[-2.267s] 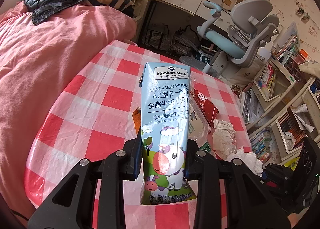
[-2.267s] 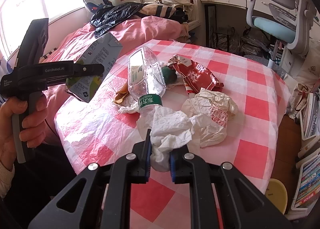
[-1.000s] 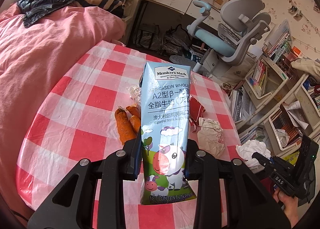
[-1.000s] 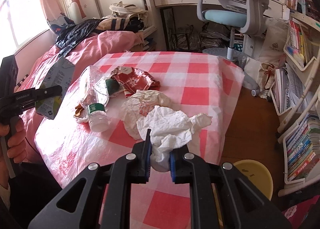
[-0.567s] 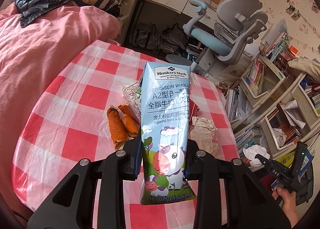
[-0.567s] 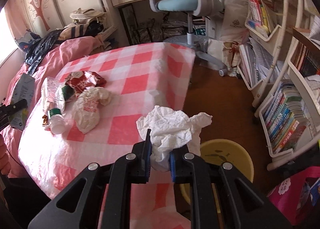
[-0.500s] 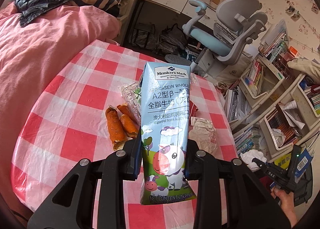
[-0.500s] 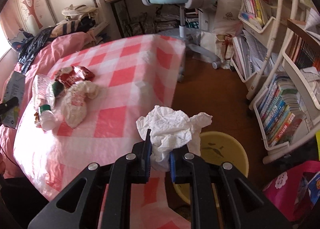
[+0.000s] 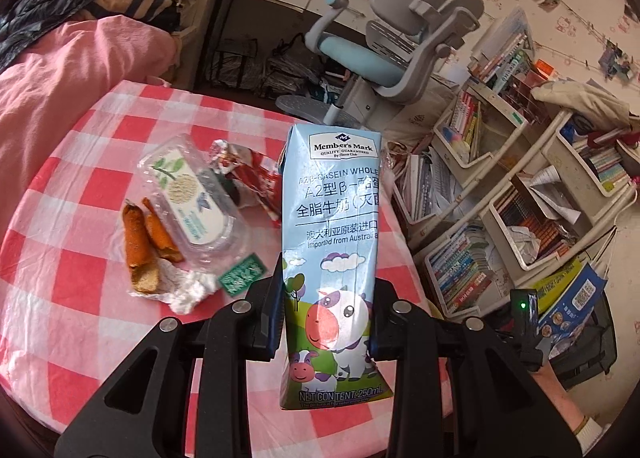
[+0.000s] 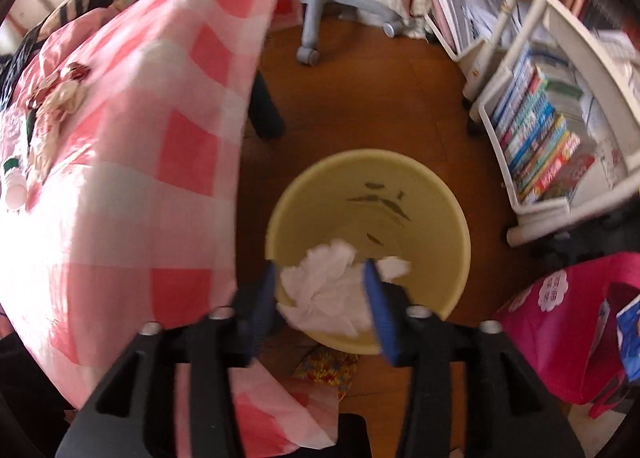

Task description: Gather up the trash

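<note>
While the crumpled white tissue (image 10: 326, 290) sits between the blue pads of the right tool (image 10: 322, 300), those jaws have just been opening and now stand apart, the wad loose in the gap right above the mouth of the yellow bin (image 10: 452, 218) on the wooden floor (image 10: 352, 98). That tool points straight down beside the draped edge of the checked worktop (image 10: 132, 178). Over on the other side, the left tool (image 9: 326, 320) is clamped on the milk carton (image 9: 334, 242), held upright above the worktop (image 9: 80, 278), tilted downward. Behind the carton lie a flattened clear bottle (image 9: 192, 198), orange peel (image 9: 138, 246) and a red wrapper (image 9: 248, 174).
</note>
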Motion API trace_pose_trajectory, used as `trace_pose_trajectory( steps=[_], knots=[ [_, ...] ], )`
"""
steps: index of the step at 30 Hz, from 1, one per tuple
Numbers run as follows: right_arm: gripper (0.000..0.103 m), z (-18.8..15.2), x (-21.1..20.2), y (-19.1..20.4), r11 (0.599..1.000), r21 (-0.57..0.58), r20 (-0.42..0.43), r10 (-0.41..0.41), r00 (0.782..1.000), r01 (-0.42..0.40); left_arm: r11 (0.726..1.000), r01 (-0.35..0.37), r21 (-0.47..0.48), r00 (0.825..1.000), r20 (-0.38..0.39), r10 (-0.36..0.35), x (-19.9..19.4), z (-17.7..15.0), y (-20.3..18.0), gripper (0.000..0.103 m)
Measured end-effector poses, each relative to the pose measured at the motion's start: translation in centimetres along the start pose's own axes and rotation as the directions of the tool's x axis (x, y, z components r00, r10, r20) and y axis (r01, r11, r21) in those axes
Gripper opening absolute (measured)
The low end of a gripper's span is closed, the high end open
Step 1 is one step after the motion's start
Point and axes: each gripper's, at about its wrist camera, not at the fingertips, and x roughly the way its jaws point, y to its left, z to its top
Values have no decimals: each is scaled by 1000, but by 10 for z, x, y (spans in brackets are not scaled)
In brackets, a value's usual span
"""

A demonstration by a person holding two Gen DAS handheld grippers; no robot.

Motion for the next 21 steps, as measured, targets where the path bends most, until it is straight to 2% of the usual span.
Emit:
trace_pose_trajectory(
  steps=[2,5,8,9,12,14,16,17,19,21],
  knots=[
    [61,0,-10,-11,999,42,56,9,998,-11,1000,27,16,999,-28,-26,13,-6,-20,29],
    [67,0,-43,-24,993,103,201,40,979,-62,996,73,53,994,-84,-68,37,-21,-59,29],
    [74,-3,-84,-30,984,135,389,55,919,-116,988,114,108,984,-147,-98,68,-40,-108,29],
    [76,-5,-101,-35,977,154,469,58,882,-146,984,127,123,980,-168,-105,79,-46,-124,29],
    [85,-14,-130,-49,955,220,611,24,792,-199,982,145,124,968,-223,-115,118,-65,-162,29],
    [86,-14,-134,-62,938,256,647,15,762,-236,985,134,113,959,-263,-100,147,-77,-180,30],
    [86,-15,-134,-70,920,286,658,13,753,-267,986,117,117,951,-298,-77,173,-87,-196,38],
    [86,-14,-133,-73,918,291,656,14,755,-270,986,112,122,947,-313,-69,182,-91,-202,41],
    [86,-11,-129,-73,921,286,644,21,765,-266,987,99,129,945,-322,-53,188,-95,-208,55],
    [86,-7,-128,-70,928,268,640,31,768,-261,985,105,137,950,-307,-59,182,-93,-209,60]
  ],
)
